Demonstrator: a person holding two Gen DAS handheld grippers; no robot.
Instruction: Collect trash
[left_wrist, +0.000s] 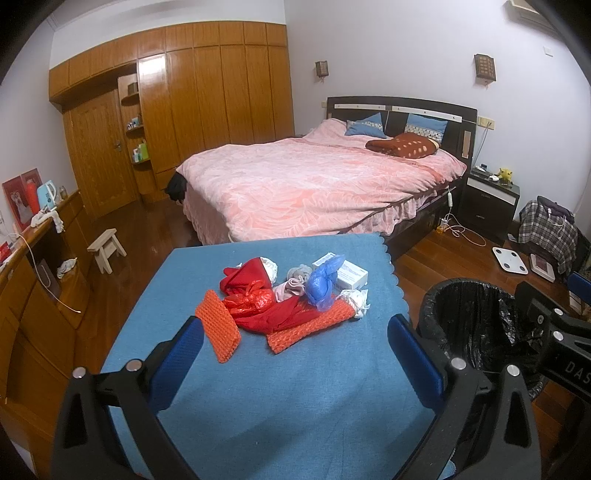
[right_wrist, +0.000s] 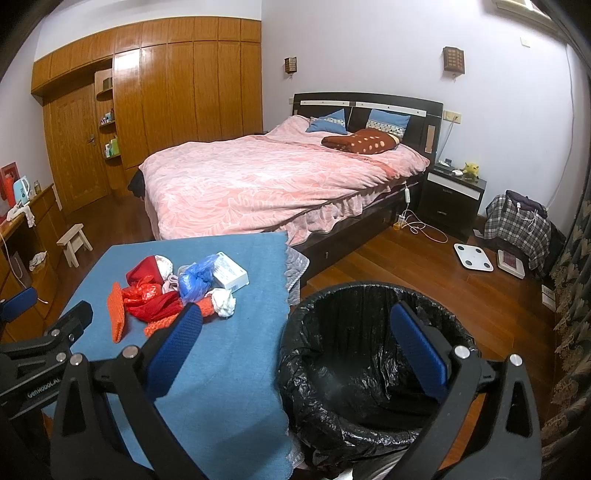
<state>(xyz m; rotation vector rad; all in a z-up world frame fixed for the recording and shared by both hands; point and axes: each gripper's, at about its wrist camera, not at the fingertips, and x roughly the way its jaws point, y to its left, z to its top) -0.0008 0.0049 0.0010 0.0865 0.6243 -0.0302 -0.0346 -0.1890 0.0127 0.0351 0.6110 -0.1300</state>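
Observation:
A heap of trash lies on a blue-clothed table (left_wrist: 280, 387): orange foam nets (left_wrist: 218, 330), red plastic bags (left_wrist: 251, 295), a blue bag (left_wrist: 323, 282), a white box (left_wrist: 349, 275), crumpled white tissue (left_wrist: 356, 301). The heap shows in the right wrist view too (right_wrist: 166, 295). A bin with a black liner (right_wrist: 369, 369) stands right of the table, also in the left wrist view (left_wrist: 476, 325). My left gripper (left_wrist: 295, 332) is open and empty, hovering just before the heap. My right gripper (right_wrist: 295, 325) is open and empty over the bin's left rim.
A bed with a pink cover (left_wrist: 314, 181) stands behind the table. A wooden wardrobe (left_wrist: 207, 103) and a small stool (left_wrist: 107, 249) are at the left. A nightstand (right_wrist: 452, 197), a white scale (right_wrist: 473, 257) and a plaid bag (right_wrist: 517, 225) are at the right.

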